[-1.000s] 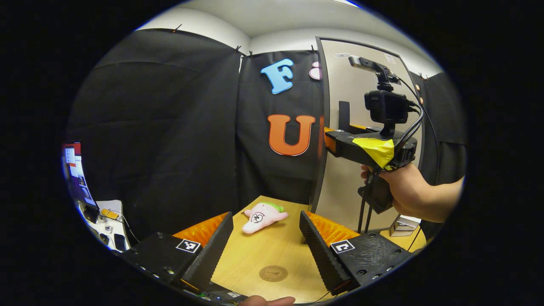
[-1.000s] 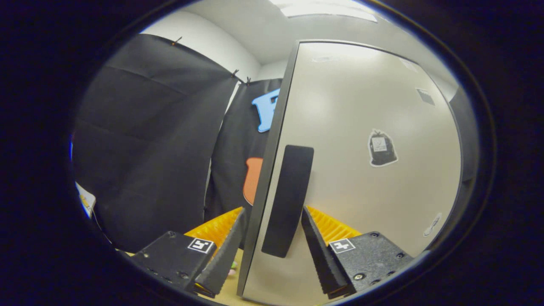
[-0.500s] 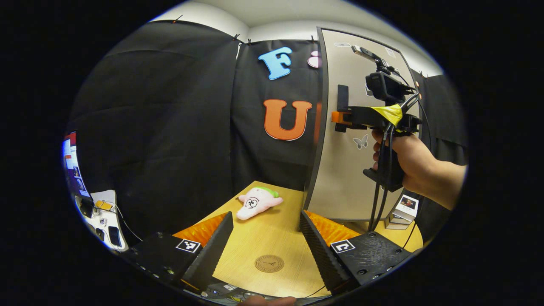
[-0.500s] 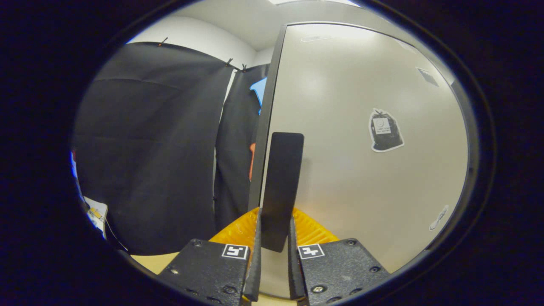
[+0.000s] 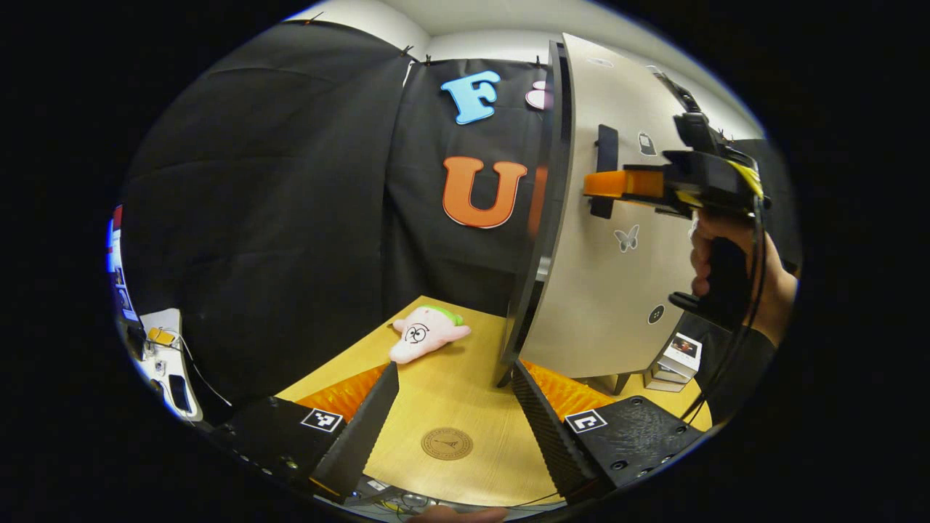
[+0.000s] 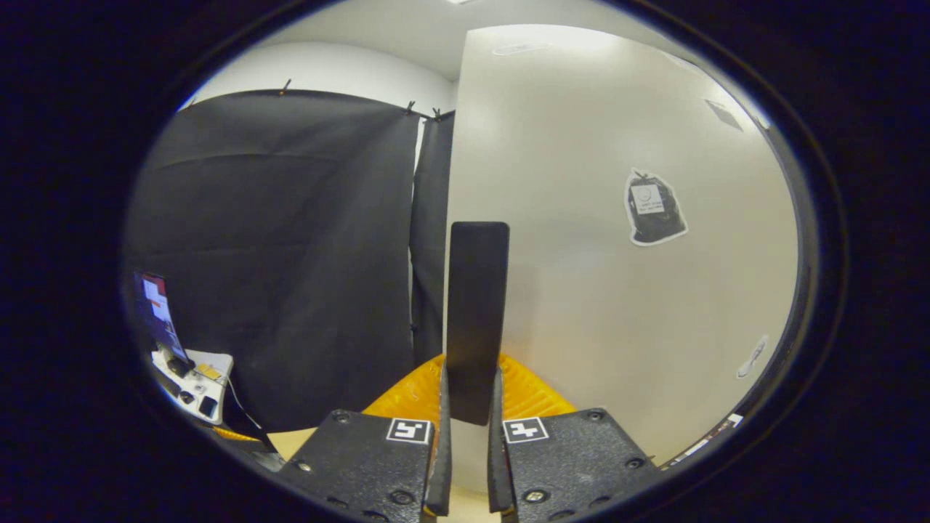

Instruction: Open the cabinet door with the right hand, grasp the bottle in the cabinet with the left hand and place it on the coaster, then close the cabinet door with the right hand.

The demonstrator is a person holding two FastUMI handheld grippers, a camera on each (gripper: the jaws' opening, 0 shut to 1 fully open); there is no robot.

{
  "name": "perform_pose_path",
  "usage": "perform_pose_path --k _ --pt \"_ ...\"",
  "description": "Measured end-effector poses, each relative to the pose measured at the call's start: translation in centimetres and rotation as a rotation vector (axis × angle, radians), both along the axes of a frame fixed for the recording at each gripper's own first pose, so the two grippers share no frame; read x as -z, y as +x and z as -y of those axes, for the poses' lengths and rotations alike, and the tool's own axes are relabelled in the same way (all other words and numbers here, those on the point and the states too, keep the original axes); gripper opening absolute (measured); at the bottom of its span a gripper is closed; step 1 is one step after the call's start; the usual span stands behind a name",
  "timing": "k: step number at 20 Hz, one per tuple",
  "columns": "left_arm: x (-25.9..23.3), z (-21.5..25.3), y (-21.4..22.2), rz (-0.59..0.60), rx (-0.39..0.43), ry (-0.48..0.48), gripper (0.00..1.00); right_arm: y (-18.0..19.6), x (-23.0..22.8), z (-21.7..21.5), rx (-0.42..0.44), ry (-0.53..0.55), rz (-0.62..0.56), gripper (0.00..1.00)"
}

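The pale cabinet door [image 5: 617,290] stands partly swung out from the cabinet, its dark edge facing my left gripper. A flat black door handle [image 6: 476,312] is pinched between both fingers of my right gripper [image 6: 468,436]. From the left gripper view the right gripper [image 5: 603,185] clamps the same handle [image 5: 603,145], held by a hand [image 5: 734,261]. My left gripper [image 5: 454,407] hangs open over the wooden table [image 5: 465,392], just above a round brown coaster [image 5: 447,443]. The cabinet's inside is hidden behind the door.
A pink plush toy [image 5: 425,340] lies on the table near the back wall. Small boxes [image 5: 679,356] are stacked at the cabinet's foot on the right. A side desk with a monitor [image 6: 156,312] and small items stands far left.
The right gripper closed on the door handle and has pulled the door outward. The door's edge now swings toward the left gripper, which stayed over the coaster.
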State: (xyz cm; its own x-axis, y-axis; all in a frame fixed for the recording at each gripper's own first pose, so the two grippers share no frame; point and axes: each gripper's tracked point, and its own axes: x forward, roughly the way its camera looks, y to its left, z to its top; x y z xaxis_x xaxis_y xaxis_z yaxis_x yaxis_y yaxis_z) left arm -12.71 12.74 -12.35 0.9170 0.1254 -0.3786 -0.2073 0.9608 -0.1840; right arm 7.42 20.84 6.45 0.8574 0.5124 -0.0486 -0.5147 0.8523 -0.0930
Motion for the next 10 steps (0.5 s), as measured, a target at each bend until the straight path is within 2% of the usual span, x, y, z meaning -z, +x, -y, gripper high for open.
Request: perform_pose_path --k 4,5,6,7,8,9,10 --pt "1.8 0.4 0.1 -0.046 0.044 -0.026 0.95 -2.2 -0.2 1.3 -0.035 0.003 -0.037 0.22" --pt "2.0 0.5 0.3 -0.048 0.061 -0.022 1.0 -2.7 -0.3 1.7 -0.043 0.001 -0.045 0.22" --pt "2.2 0.7 0.4 -0.051 0.081 -0.013 0.95 -3.3 -0.1 2.2 -0.05 -0.006 -0.05 0.23" --pt "2.4 1.0 0.7 -0.056 0.104 -0.002 0.95 -4.0 0.0 2.7 -0.057 -0.018 -0.047 0.22" --pt "2.6 1.1 1.3 -0.06 0.122 0.015 1.0 -4.7 0.1 3.1 -0.062 -0.032 -0.04 0.23" --pt "2.6 1.1 2.1 -0.06 0.137 0.031 0.95 -5.2 0.2 3.5 -0.063 -0.04 -0.035 0.22" --pt "2.4 0.8 3.2 -0.053 0.142 0.052 0.95 -6.0 0.3 4.0 -0.063 -0.045 -0.034 0.22"
